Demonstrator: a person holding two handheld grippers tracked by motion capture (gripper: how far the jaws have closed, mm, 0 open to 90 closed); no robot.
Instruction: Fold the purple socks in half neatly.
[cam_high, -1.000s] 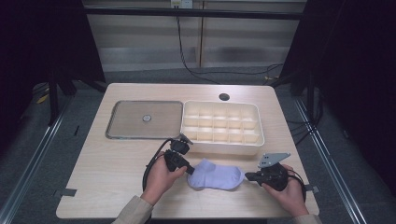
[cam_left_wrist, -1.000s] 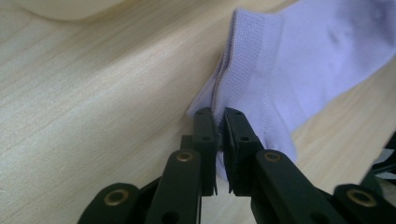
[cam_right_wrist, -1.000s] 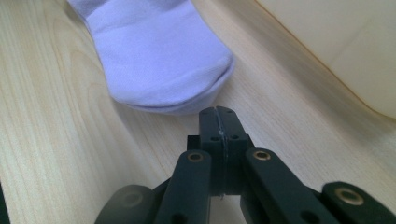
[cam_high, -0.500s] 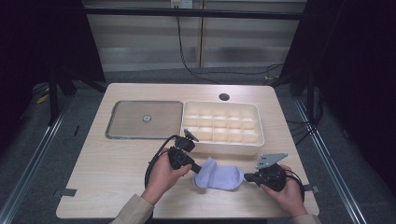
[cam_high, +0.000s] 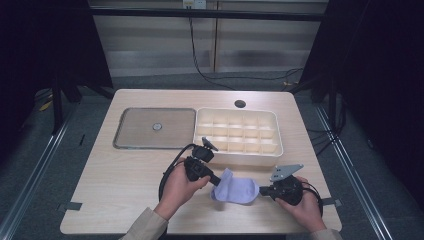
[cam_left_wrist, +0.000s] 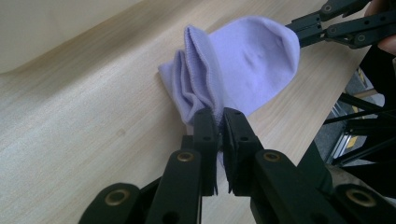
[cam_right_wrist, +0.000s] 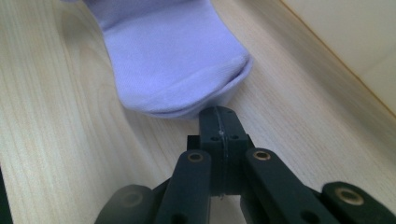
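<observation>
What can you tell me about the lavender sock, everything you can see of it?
The sock is pale lavender, a soft knit by its look, short, with a ribbed cuff and a rounded toe. It lies on the wooden table near the front edge, in front of the compartment tray, partly folded. The left gripper is shut on the bunched cuff end, which stands lifted in folds. The right gripper, jaws shut, meets the toe end; whether it pinches the fabric I cannot tell.

Lifted by its ribbed cuff in the clamped left gripper (cam_high: 216, 181), folded back toward the white compartment tray (cam_high: 237, 132): soft lilac cotton sock (cam_high: 236, 188), now bunched shorter than a second ago.
</observation>
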